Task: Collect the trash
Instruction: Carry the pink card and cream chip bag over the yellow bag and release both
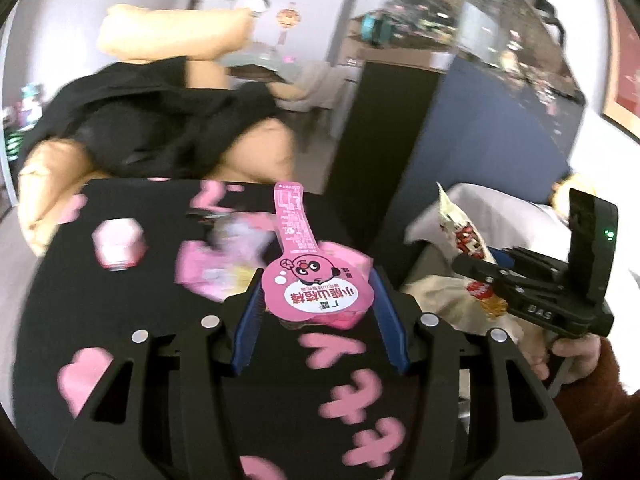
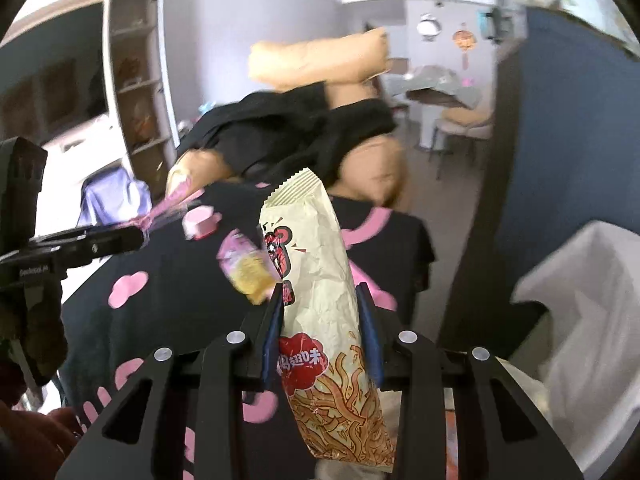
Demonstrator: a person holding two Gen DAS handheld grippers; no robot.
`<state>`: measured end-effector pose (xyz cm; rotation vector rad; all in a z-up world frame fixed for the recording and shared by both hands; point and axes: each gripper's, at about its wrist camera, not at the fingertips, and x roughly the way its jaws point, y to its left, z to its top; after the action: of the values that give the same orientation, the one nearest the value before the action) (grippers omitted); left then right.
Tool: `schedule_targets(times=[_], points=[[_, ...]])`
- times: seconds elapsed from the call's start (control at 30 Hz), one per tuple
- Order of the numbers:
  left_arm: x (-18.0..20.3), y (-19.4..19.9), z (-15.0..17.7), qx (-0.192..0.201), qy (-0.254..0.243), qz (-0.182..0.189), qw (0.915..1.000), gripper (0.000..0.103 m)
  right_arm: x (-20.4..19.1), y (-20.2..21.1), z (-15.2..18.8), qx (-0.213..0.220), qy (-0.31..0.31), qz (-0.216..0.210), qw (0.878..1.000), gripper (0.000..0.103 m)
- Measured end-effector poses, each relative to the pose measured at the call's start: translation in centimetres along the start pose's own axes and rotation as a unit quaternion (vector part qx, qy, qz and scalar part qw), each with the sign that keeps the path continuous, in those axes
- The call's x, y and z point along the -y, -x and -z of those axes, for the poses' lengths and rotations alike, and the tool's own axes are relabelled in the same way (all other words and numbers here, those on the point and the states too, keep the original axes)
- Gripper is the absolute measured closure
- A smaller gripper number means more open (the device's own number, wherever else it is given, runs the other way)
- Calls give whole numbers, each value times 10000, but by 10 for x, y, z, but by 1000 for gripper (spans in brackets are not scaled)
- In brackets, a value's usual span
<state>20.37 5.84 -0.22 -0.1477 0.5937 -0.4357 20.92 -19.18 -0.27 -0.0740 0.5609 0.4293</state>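
Observation:
In the left wrist view, my left gripper (image 1: pixel 318 280) is shut on a pink snack cup (image 1: pixel 320 300) whose peeled lid with a cartoon face sticks up. In the right wrist view, my right gripper (image 2: pixel 320 288) is shut on a crumpled cream noodle-snack bag (image 2: pixel 320 272) that stands upright between the blue pads (image 2: pixel 274 320). Both grippers hang above a table (image 1: pixel 120 312) covered in black cloth with pink shapes. A pink cup (image 1: pixel 118 248) and a pink packet (image 1: pixel 208 272) lie on it. A white-lined bin (image 2: pixel 580 300) is open at the right.
A tan sofa (image 1: pixel 256 152) with a black garment (image 1: pixel 152 120) thrown over it stands behind the table. A dark blue cabinet wall (image 1: pixel 480 128) rises next to the bin. A person's hand (image 1: pixel 576 354) holds the right gripper's handle. Shelves (image 2: pixel 136 80) stand at the far left.

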Motion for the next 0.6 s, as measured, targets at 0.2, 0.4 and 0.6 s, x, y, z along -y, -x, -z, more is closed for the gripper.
schedule_targets(times=[0.2,0.4,0.6], points=[[71,-37,4,-170,-327,652,9972,54,55,47,25,255,-411,475,9977,70],[134,-76,21,-539,-734,1138,9893,54,98,71,47,217,-730,907,9930,70],[166,-118,34,-1048,-854,1337,9818,54,123,82,61,248,-885,1107,9896,70]])
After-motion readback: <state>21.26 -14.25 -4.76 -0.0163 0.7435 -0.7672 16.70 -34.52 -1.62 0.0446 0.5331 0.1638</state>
